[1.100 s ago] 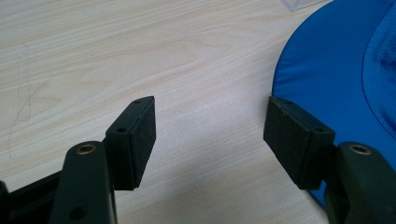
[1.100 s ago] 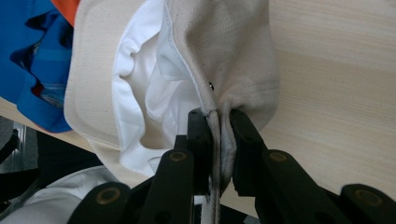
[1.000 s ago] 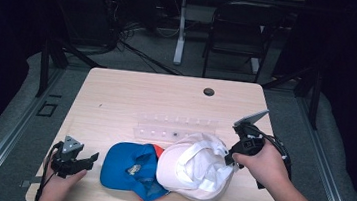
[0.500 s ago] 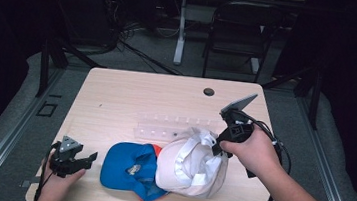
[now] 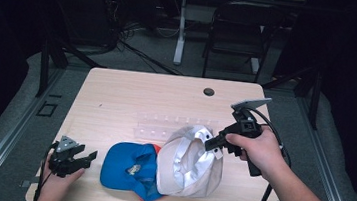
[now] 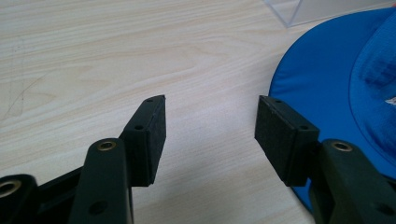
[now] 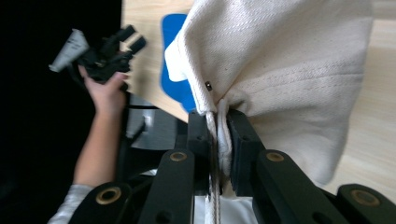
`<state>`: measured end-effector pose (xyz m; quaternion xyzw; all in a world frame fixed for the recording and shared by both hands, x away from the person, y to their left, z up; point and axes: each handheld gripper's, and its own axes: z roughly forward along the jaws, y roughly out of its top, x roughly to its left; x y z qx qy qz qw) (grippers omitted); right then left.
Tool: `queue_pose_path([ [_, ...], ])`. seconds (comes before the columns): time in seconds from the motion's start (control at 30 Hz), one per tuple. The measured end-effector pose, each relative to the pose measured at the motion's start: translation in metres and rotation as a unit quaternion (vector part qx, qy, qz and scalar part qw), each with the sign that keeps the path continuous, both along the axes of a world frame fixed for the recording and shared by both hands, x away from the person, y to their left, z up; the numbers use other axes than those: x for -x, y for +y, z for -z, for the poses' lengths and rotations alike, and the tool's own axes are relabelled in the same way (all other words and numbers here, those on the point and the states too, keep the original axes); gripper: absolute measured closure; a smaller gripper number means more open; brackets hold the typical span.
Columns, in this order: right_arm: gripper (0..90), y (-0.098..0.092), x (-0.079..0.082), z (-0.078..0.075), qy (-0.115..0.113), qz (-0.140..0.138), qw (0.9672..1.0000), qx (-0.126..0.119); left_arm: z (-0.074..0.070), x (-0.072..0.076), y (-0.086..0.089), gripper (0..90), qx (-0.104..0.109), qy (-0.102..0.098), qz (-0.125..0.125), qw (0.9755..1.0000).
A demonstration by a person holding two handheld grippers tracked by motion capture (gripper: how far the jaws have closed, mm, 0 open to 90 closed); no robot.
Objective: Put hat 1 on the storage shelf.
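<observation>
Right hand-held gripper (image 7: 218, 140) pinches the white cap (image 7: 289, 70); left hand-held gripper (image 6: 210, 126) gapes beside the blue cap (image 6: 336, 79).

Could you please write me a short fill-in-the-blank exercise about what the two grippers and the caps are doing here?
1. The right gripper is shut on the edge of the ____ cap.
2. The left gripper has its jaws ____ and holds nothing.
3. The blue cap lies between the left gripper and the ____ cap.
4. The caps rest on a ____ table.

Missing words: white; open; white; wooden
</observation>
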<state>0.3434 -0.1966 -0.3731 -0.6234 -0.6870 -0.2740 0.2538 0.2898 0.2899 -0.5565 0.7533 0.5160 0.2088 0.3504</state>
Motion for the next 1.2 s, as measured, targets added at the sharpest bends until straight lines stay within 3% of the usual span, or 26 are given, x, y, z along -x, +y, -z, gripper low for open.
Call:
queue_pose_path([
  [0.03, 81.5, -0.003, -0.001, 0.001, 0.007, -0.008, 0.9998, -0.014, 0.0, 0.0, 0.0, 44.3, 0.0, -0.002, -0.001, 1.0],
  [0.07, 81.5, -0.003, 0.0, 0.003, 0.011, 0.009, 0.9995, -0.029, 0.0, 0.0, 0.0, 44.3, 0.003, -0.006, -0.001, 1.0],
  [0.1, 81.5, -0.003, 0.0, 0.003, 0.011, 0.009, 0.9995, -0.029, 0.0, 0.0, 0.0, 44.5, 0.003, -0.006, -0.001, 1.0],
  [0.13, 81.5, -0.008, -0.001, 0.007, 0.012, 0.0, 0.9983, -0.057, 0.0, 0.0, 0.0, 44.6, 0.006, -0.005, 0.0, 1.0],
  [0.23, 81.6, -0.009, 0.0, 0.01, 0.018, 0.011, 0.9953, -0.095, 0.0, 0.0, 0.0, 44.6, 0.008, -0.006, 0.0, 1.0],
  [0.47, 81.6, -0.013, 0.001, 0.008, 0.015, 0.03, 0.9845, -0.172, 0.0, 0.001, -0.001, 44.6, 0.006, -0.003, 0.002, 1.0],
  [0.73, 81.7, -0.018, 0.003, -0.006, -0.003, 0.042, 0.9755, -0.216, 0.0, 0.001, -0.004, 44.6, 0.004, -0.01, 0.011, 0.9999],
  [1.0, 81.7, -0.025, -0.001, -0.024, -0.026, 0.063, 0.9681, -0.241, 0.0, 0.001, -0.006, 44.6, 0.004, -0.009, 0.016, 0.9998],
  [1.2, 81.7, -0.024, -0.009, -0.026, -0.028, 0.075, 0.9653, -0.249, 0.001, 0.001, -0.007, 44.6, 0.005, -0.008, 0.016, 0.9998],
])
